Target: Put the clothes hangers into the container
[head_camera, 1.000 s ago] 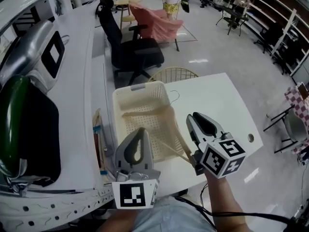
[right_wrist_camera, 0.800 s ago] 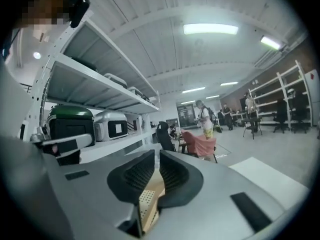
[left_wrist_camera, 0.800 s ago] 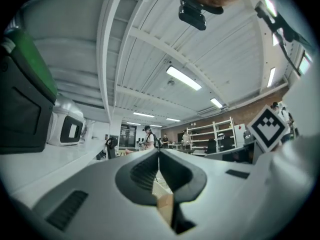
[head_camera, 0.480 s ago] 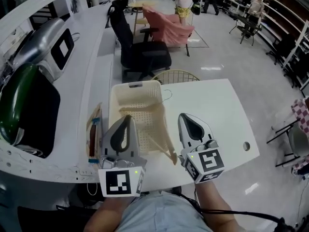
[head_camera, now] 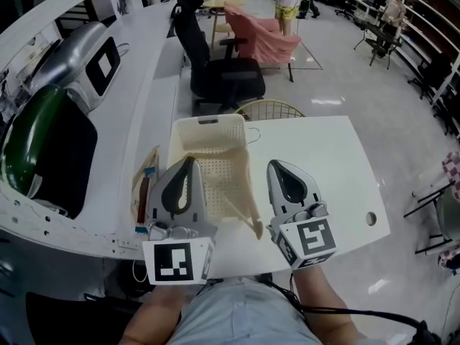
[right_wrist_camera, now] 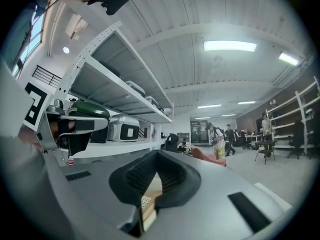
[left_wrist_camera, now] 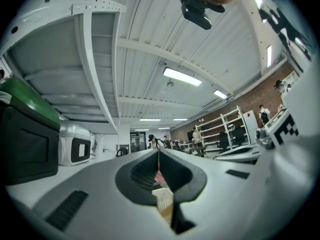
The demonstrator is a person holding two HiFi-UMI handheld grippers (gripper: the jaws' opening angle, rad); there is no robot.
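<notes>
**Head view:** the left gripper (head_camera: 188,161) and the right gripper (head_camera: 277,166) hovered side by side over the near edge of the white table (head_camera: 323,149). Both had their jaws together and carried nothing. The cream perforated basket (head_camera: 208,121) sat between and just beyond them. One pale hanger (head_camera: 251,225) lay in it. Its wire hook (head_camera: 252,132) reached past the far right rim, ahead of the right gripper's tips. Its near end poked over the basket corner between the two grippers.

**Left gripper view:** the left gripper (left_wrist_camera: 159,152) had its pads meeting at the tip with nothing pinched. Only a sliver of the basket (left_wrist_camera: 163,202) showed through the hollow below them.

**Right gripper view:** the right gripper (right_wrist_camera: 157,155) was likewise shut and empty, with the basket (right_wrist_camera: 147,205) glimpsed low between its pads.

The hanger looked light, stiff and smooth, probably wood with a thin metal hook, so it would likely pivot or slip if held by one end. The hook looked too thin for a firm pinch. The better hold seemed to be across a shoulder arm close to the neck, where the weight would balance
</notes>
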